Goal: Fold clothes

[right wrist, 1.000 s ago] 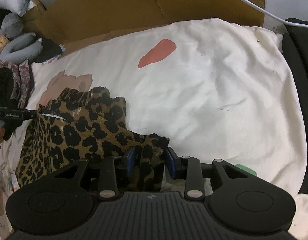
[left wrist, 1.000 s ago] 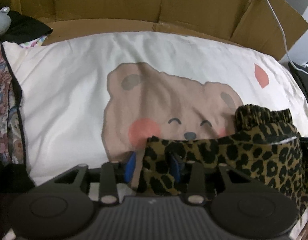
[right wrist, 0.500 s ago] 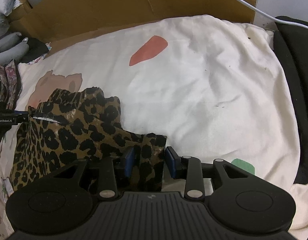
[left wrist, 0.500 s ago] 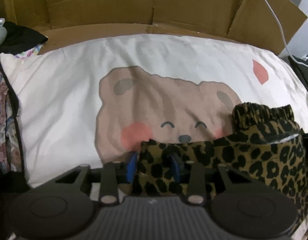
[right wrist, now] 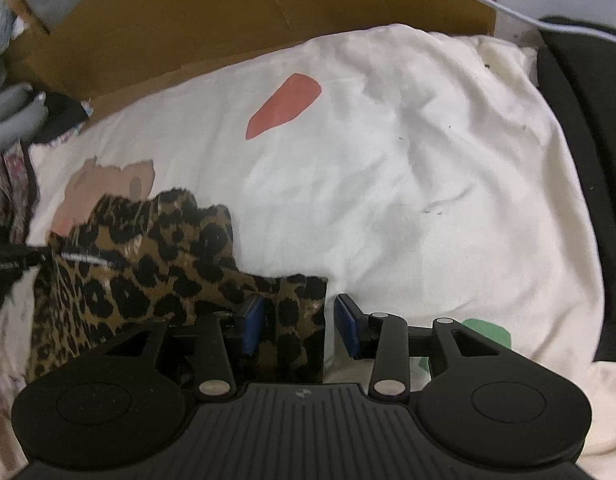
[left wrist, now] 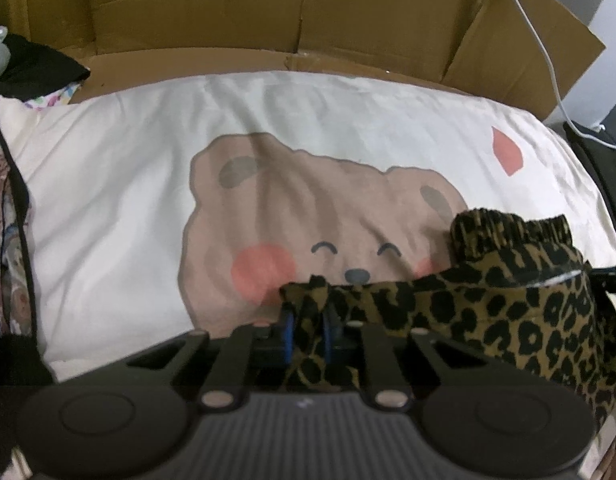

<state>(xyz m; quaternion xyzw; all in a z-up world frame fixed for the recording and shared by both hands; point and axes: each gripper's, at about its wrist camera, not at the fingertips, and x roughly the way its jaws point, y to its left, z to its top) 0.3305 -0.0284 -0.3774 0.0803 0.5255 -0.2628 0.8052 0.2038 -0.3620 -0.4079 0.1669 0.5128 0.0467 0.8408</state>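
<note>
I find the leopard-print fabric garment (left wrist: 520, 320), tan with black spots and a gathered elastic band at one end, lying bunched on the cream bedsheet printed with a brown bear face (left wrist: 127, 184). It sits toward the near edge of the sheet, overlapping the bear's chin and one pink cheek.

My left gripper (left wrist: 306, 330) has its blue-padded jaws closing, nearly together, with a fold of the garment's edge pinched between the pads; the cloth stands up in a small peak just above them. From there the fabric runs as a taut band toward the bunched elastic end.

My right gripper (right wrist: 299, 322) has its jaws opening. A flap of the same garment (right wrist: 155, 280) lies between them, against the left blue pad (right wrist: 251, 320); the right blue pad (right wrist: 346, 326) stands clear of the cloth with white sheet showing in the gap. I judge that the pads do not press on it.

In the right wrist view the black tip of the other gripper (right wrist: 11, 264) shows at the left margin, touching the garment.

Flattened brown cardboard (left wrist: 267, 12) lines the far side of the bed. A white cable (left wrist: 536, 36) crosses it. A patterned floral cloth (left wrist: 3, 216) lies beside the sheet's left edge.
</note>
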